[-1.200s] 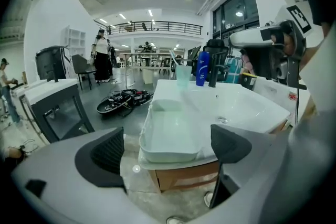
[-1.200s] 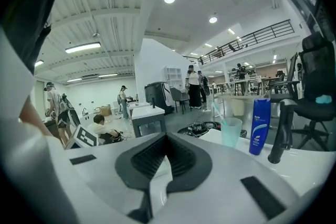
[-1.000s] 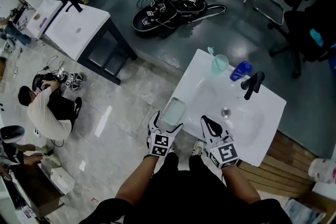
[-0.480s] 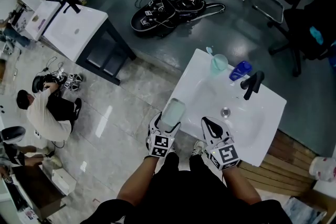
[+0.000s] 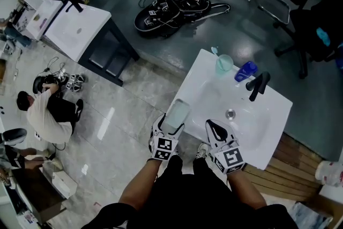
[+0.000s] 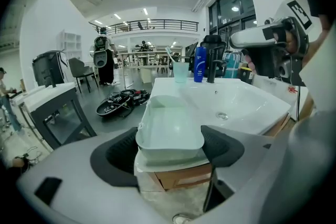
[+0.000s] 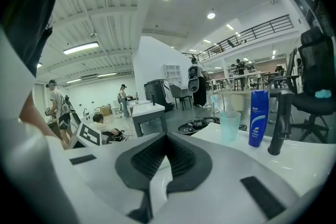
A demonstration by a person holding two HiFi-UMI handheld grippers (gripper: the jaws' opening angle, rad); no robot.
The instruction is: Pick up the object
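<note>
— Left tongs (image 6: pixel 169 144), jaws just now closing, grip my one tray (image 6: pixel 170 123) at the sink's (image 6: pixel 247 105) near corner.
— And the right tongs (image 7: pixel 167 152)?
— Clenched, empty. One cup (image 6: pixel 180 72), one bottle (image 6: pixel 199 64) stand far across.

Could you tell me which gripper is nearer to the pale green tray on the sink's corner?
Left. The left gripper has just been closing its jaws against the sides of the tray; the right gripper, shut, sits apart to its right.

No print is legible; lettering on the blue bottle (image 7: pixel 259 118) is too small.
</note>
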